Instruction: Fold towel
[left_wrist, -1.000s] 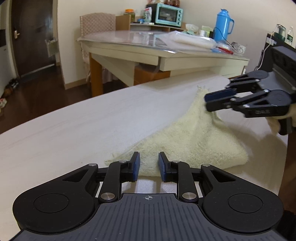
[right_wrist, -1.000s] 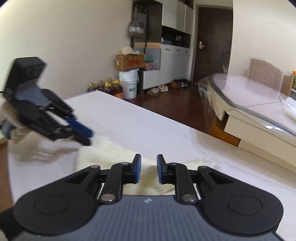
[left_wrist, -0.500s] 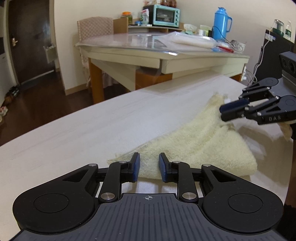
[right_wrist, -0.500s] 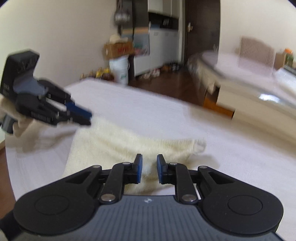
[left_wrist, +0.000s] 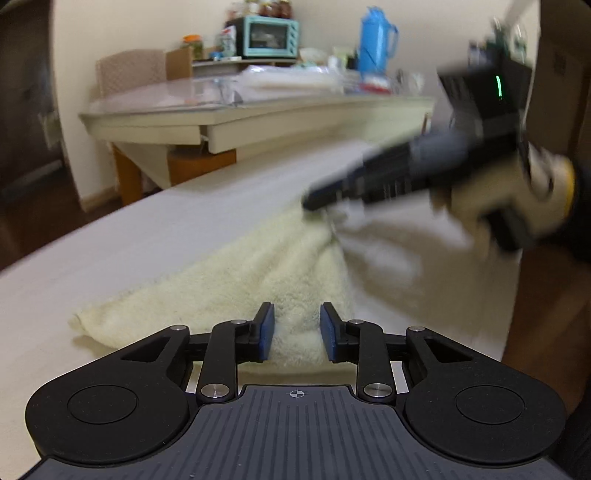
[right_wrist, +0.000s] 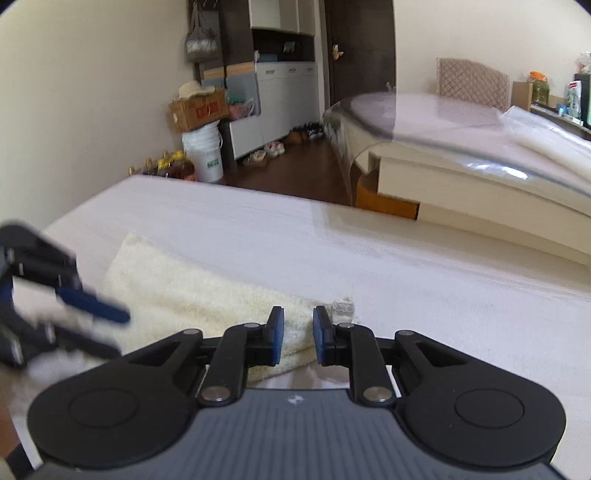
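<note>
The towel (left_wrist: 258, 273) lies folded on the desk (right_wrist: 369, 258). Above its near edge, the left hand-held gripper (left_wrist: 297, 330) is opening, empty; the right hand-held gripper (right_wrist: 295, 334) hangs slightly parted, gripping nothing.

One towel (left_wrist: 258, 269), two grippers, two tables (one cluttered) (left_wrist: 258, 122).

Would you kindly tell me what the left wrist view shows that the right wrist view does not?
Only the left wrist view shows the teal oven and blue flask. Only the right wrist view shows the white bucket, cardboard box and shoes. Both share the cream towel on the white table, with the opening left claw and the right claw over it, pressing nothing.
</note>
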